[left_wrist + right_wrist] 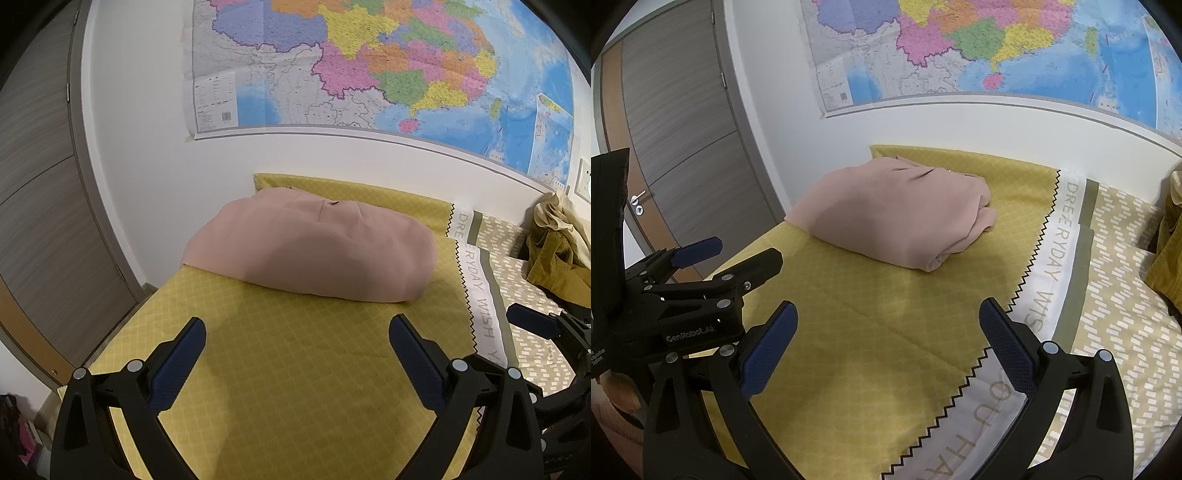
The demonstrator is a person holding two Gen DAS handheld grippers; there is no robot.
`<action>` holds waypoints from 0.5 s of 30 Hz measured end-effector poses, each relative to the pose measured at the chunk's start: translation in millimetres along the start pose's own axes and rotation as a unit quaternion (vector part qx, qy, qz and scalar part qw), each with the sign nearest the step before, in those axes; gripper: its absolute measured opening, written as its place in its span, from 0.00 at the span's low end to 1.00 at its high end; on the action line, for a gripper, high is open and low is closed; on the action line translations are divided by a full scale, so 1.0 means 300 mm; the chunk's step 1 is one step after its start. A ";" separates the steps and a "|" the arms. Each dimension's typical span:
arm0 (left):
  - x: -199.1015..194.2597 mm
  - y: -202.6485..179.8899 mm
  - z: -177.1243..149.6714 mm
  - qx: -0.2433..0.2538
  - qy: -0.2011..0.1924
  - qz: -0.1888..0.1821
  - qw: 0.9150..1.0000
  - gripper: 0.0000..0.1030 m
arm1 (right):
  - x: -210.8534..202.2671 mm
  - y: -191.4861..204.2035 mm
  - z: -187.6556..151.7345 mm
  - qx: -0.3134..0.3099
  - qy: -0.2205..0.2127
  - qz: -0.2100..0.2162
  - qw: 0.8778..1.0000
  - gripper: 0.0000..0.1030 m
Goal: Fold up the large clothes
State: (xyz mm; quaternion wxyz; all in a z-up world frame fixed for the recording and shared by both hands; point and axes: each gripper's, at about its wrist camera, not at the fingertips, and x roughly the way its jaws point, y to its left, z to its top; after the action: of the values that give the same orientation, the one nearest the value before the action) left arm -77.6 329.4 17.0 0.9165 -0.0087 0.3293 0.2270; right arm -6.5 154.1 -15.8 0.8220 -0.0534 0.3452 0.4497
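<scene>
Nearest the cameras, the left gripper (297, 345) hung over the yellow quilted cover (295, 369) with its blue-padded fingers spread wide and nothing between them. The right gripper (888, 332) was released in the same way — jaws apart, empty — above the same cover, close to the zigzag-edged white band (1049, 273) printed with grey letters. In the right wrist view the left gripper showed at the left edge, with a fingertip of the person's hand (622, 397) just below it.

Farther back, the pink garment (314, 251) lay folded into a thick bundle on the yellow cover, toward the wall end of the bed — well apart from both grippers. To the right, on the patterned bedding (524, 295), sat a heap of olive-yellow clothing (554, 258). Beyond, a coloured map (369, 62) hung on the white wall, and a grey door (687, 147) stood at the left.
</scene>
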 end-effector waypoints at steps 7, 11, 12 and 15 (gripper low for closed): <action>-0.011 0.003 -0.001 -0.003 -0.001 -0.004 1.000 0.93 | -0.005 -0.001 0.001 0.000 -0.001 0.000 1.000 0.94; -0.021 -0.002 -0.007 -0.005 -0.004 -0.009 1.000 0.93 | -0.009 -0.004 0.000 0.000 -0.003 0.000 1.000 0.94; -0.023 -0.004 -0.009 -0.005 -0.006 -0.010 1.000 0.93 | -0.011 -0.005 -0.002 0.000 -0.002 0.000 1.000 0.94; -0.033 -0.016 -0.016 -0.002 -0.015 -0.016 1.000 0.93 | -0.017 -0.008 -0.011 0.002 -0.001 -0.001 1.000 0.94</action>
State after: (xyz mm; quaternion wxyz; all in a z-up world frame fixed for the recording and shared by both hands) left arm -85.2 320.2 18.6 0.9247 -0.0123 0.3153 0.2131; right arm -8.0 147.9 -15.6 0.8232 -0.0514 0.3452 0.4477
